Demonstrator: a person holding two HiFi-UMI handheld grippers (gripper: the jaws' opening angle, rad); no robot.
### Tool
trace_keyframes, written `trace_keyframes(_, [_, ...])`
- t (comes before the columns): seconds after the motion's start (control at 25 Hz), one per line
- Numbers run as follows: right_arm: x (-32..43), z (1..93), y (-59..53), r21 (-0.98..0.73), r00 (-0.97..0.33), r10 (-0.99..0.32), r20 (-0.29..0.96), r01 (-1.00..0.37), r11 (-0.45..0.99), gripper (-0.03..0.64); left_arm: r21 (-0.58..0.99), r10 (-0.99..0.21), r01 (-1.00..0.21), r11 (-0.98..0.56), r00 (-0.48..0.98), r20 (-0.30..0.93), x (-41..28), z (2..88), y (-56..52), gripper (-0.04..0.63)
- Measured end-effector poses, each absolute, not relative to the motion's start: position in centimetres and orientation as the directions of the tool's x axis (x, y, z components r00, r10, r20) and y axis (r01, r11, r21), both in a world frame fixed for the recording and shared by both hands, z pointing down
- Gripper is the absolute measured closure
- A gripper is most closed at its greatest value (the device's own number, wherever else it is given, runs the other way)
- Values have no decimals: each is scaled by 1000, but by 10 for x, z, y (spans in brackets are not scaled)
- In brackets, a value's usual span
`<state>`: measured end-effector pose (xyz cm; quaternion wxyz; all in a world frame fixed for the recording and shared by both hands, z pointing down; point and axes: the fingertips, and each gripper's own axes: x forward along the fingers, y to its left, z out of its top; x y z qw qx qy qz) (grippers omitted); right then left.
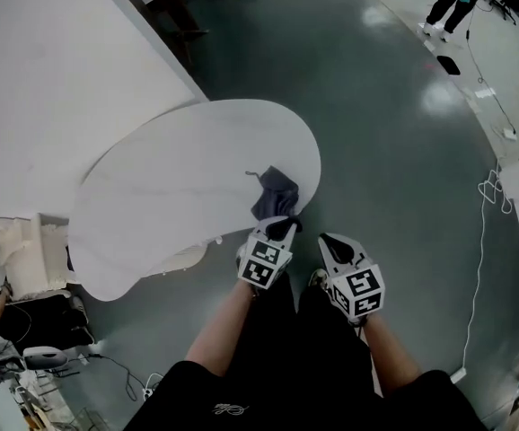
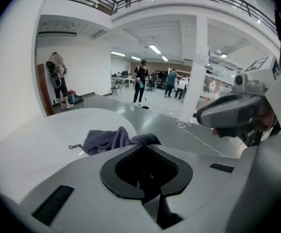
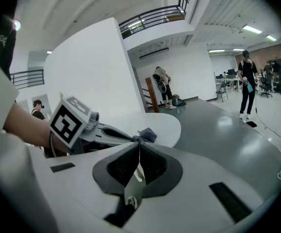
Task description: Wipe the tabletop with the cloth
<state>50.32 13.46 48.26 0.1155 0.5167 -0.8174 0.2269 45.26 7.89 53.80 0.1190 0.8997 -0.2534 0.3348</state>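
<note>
A: Where is your cloth (image 1: 275,194)?

B: It's the dark grey one, bunched on the white table (image 1: 179,178) at the rounded edge nearest you. Your left gripper (image 1: 285,225) has its fingers (image 2: 119,178) closed on one corner of it.

A: And your right?

B: Your right gripper (image 1: 326,239) hangs just beside the left, off the table and over the grey floor (image 1: 403,151) — its fingers (image 3: 116,167) are pressed together with nothing between them.

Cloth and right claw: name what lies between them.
Only bare floor, per the head view; the left claw grips the cloth just beside the shut right claw.
</note>
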Motion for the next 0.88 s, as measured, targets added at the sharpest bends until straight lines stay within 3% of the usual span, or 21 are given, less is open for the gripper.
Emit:
trace_keyframes(0.32, [470,451,146,-165,-462,-816,348,-887,432,607,135,-537,-644,-753,720,440,402,438,122,570])
trace_keyframes(0.88, [395,379,233,123,-370,-900,231,-906,404,609,129,-581,-625,-770,770,263,322,375,235,570])
